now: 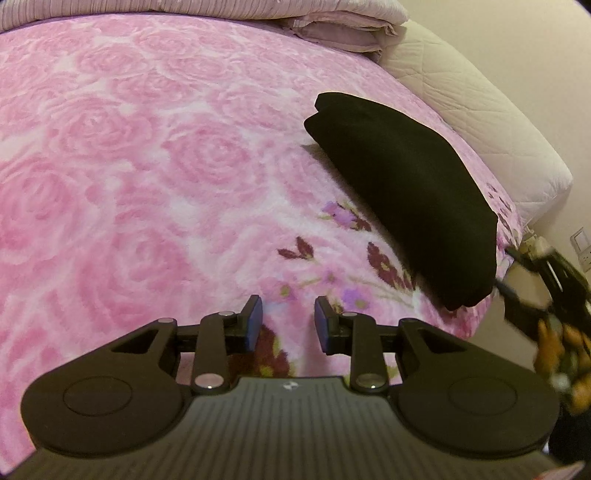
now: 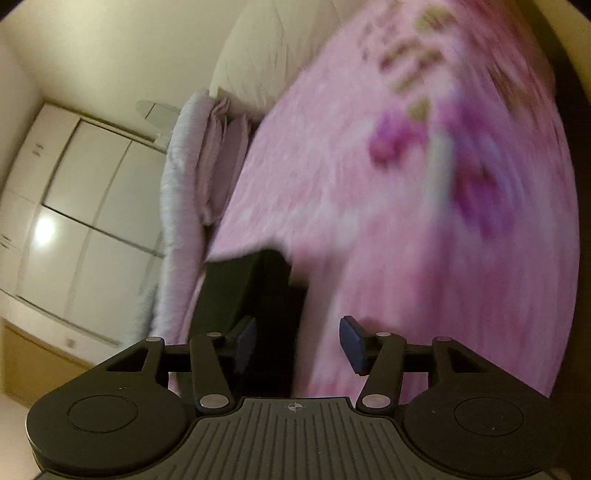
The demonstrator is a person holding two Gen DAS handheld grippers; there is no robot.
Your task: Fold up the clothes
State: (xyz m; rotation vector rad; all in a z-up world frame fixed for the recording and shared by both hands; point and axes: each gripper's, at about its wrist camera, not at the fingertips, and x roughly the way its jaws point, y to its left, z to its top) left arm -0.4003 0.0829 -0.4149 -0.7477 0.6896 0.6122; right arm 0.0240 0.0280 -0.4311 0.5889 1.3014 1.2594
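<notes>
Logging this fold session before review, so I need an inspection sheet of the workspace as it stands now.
Surface: pink rose-print blanket covering the bed.
Job's things: black garment lying folded near the bed's right edge.
Clutter: folded lilac bedding at the head; quilted cream mattress edge exposed.
Grippers: left tool open, empty, above the blanket; right tool open, view blurred.
Cables: nothing seen.
Surroundings: white wardrobe, cream wall, wall socket.

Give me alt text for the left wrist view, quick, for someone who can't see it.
A folded black garment lies near the right edge of a bed covered by a pink rose-patterned fleece blanket. The left gripper hovers open and empty over the blanket. The right gripper shows blurred at the bed's right edge.
</notes>
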